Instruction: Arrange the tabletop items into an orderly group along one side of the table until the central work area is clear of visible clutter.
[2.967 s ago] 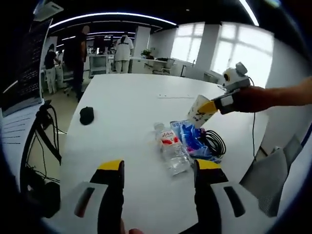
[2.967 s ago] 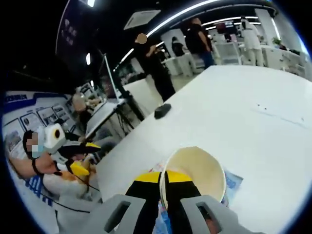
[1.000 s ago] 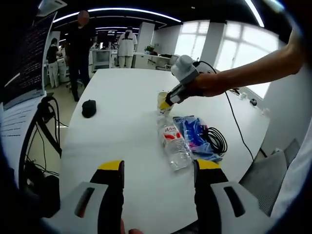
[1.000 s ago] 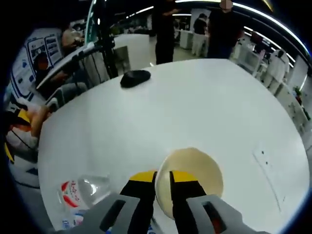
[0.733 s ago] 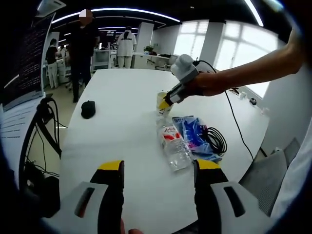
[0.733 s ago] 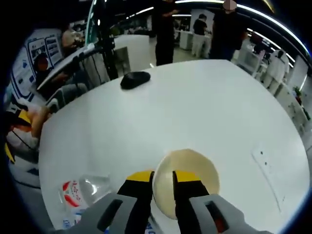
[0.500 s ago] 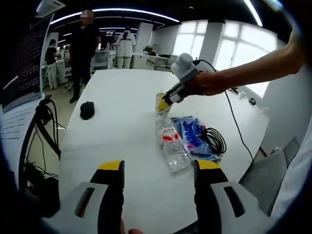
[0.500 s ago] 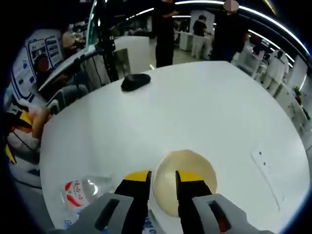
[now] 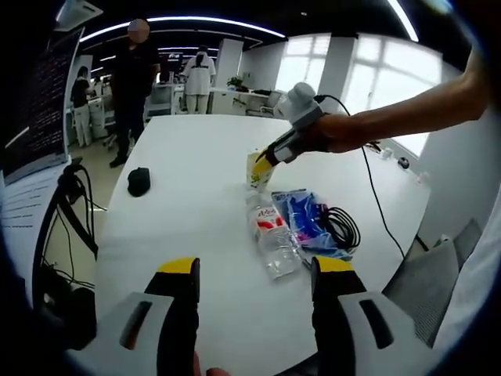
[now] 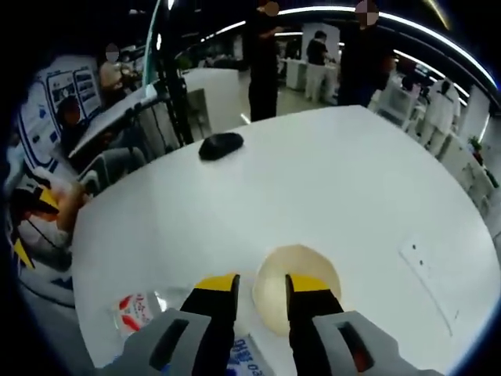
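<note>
The cream paper cup (image 10: 296, 298) stands beside the clear plastic bottle (image 9: 270, 233); light, crushable, best pinched at its rim. Right gripper (image 10: 261, 286) straddles it, parted; left gripper (image 9: 252, 274) open, empty.

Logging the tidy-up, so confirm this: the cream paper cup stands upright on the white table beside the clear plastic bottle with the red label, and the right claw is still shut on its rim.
Not quite. The right claw is open: its jaws stand apart at the rim of the cream paper cup, as the right gripper view shows. The cup does stand upright on the white table beside the clear plastic bottle with the red label.
</note>
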A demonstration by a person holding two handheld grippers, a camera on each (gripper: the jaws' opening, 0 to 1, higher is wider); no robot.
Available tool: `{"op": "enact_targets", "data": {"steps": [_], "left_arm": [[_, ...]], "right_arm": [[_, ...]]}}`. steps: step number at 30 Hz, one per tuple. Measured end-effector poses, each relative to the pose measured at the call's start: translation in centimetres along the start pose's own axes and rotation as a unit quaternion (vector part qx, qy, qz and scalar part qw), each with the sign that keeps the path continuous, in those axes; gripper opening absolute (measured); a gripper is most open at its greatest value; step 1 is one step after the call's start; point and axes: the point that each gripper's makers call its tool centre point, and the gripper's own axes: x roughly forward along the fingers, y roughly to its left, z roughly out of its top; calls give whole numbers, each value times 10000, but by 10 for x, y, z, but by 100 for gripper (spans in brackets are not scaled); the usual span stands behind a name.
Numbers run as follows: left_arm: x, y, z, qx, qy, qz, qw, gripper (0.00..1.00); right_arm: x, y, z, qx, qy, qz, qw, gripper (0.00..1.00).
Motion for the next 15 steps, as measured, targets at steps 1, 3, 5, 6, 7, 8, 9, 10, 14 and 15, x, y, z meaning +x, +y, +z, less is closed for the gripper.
{"op": "enact_targets", "data": {"steps": [1,3,5,6,7,8,9,10,14,15], "left_arm": [[0,0,0,2,-1,-3,10000,56],[-1,-2,0,13,-5,-15,10000,56],[-1,-3,0,12,-12,-25,10000,56],[-1,-3,0,12,-13,-27,10000,56],[-1,-3,0,11,-16,-32,10000,56],[-1,-3,0,10,-17,-34,10000,56],[0,-3,0,6,-17,-38,10000,56],[0,-4,1,-3,-22,-46,10000,56],[0,-8,3,-11,-17,-80,10000,56],[1,-9,4,-6,-15,-88,10000,56]], "right_arm": [[-2,0,1,10,-24,2,10000,22],[-4,0,4,24,-80,-2,10000,22],[-9,-1,3,100,-167,-1,9998,22],[-10,-1,3,111,-186,-6,9998,22],[-13,-1,3,138,-235,-22,9996,22],[-20,-1,3,171,-289,-46,9994,22],[-25,-2,5,179,-354,-55,9992,22],[-28,-3,6,184,-396,-71,9990,22],[-51,-7,3,248,-584,-163,9979,24],[-56,-8,2,268,-613,-193,9976,24]]}}
